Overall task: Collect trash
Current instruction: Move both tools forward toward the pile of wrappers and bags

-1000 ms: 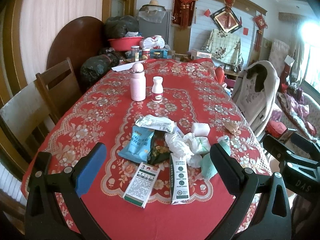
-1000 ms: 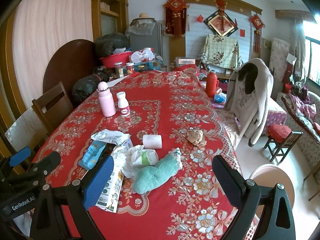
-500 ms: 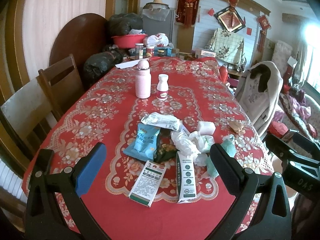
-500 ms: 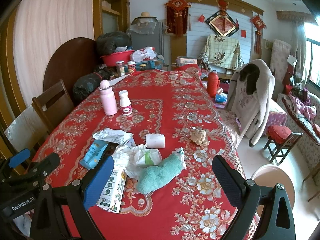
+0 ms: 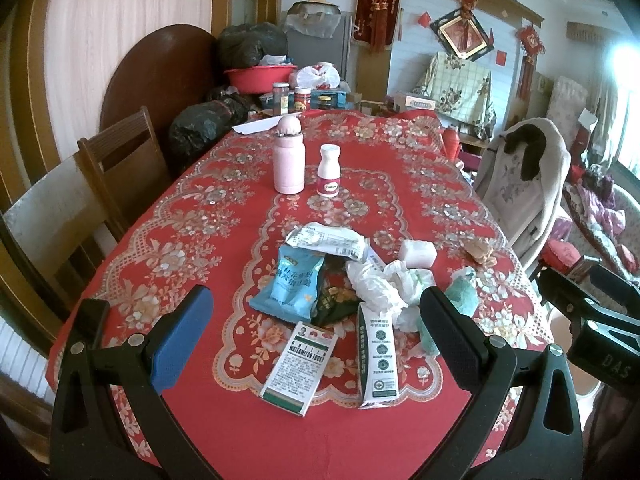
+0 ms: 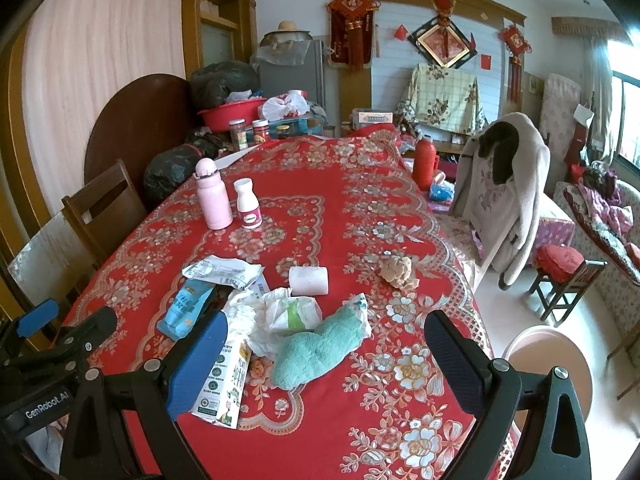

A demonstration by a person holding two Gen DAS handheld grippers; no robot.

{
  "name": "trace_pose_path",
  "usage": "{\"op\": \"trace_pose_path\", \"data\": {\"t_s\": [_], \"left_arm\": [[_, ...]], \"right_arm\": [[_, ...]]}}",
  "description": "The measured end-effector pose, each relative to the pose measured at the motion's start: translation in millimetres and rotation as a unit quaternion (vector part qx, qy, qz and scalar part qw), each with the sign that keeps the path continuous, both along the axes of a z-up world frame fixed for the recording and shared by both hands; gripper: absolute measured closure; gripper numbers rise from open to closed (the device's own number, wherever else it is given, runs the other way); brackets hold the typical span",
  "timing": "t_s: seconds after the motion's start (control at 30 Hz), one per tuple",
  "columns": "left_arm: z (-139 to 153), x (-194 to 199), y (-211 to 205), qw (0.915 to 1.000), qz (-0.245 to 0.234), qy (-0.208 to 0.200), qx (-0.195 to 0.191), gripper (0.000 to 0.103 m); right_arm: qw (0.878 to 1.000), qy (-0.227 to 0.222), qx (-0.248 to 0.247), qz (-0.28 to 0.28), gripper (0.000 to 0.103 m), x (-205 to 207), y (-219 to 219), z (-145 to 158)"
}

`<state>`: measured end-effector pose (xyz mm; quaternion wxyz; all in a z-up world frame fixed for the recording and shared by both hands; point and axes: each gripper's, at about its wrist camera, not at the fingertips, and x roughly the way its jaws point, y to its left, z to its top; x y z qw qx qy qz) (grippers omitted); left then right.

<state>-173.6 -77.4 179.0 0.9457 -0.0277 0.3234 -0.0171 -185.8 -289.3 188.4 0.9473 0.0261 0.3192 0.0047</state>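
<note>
A heap of trash lies on the red tablecloth [image 5: 180, 216]: a blue snack bag [image 5: 294, 284], a white wrapper [image 5: 326, 238], crumpled tissues [image 5: 380, 286], a Watermelon Frost box [image 5: 300, 364], a milk carton [image 5: 378, 352] and a green cloth [image 6: 320, 350]. A tissue roll [image 6: 309, 281] and a brown crumpled wad [image 6: 397, 271] lie further right. My left gripper [image 5: 316, 340] is open and empty, above the box and carton. My right gripper [image 6: 326, 360] is open and empty, above the green cloth.
A pink flask [image 5: 289, 161] and a white bottle [image 5: 329, 171] stand mid-table. Wooden chairs [image 5: 120, 160] stand on the left, a coat-draped chair [image 6: 500, 196] on the right. A pink basin [image 6: 548, 368] sits on the floor by the table's right edge.
Both grippers have drawn slightly nearer the trash heap, so it sits lower and larger between the fingers. Nothing was taken hold of.
</note>
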Motion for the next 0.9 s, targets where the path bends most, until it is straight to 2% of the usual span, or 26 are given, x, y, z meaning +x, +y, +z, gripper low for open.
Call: {"op": "trace_pose_path", "data": {"t_s": [0.7,0.9], "left_arm": [[-12.2,10.0,12.3,0.9999,0.009,0.009,0.001,0.000],[-17.2,13.0,17.2,0.9998,0.012,0.018,-0.002,0.000]], "right_arm": [[1.000,0.014,0.008,0.007,0.005,8.4,4.4,-5.7],[0.999,0.030,0.005,0.013,0.005,12.9,7.6,-14.0]]}}
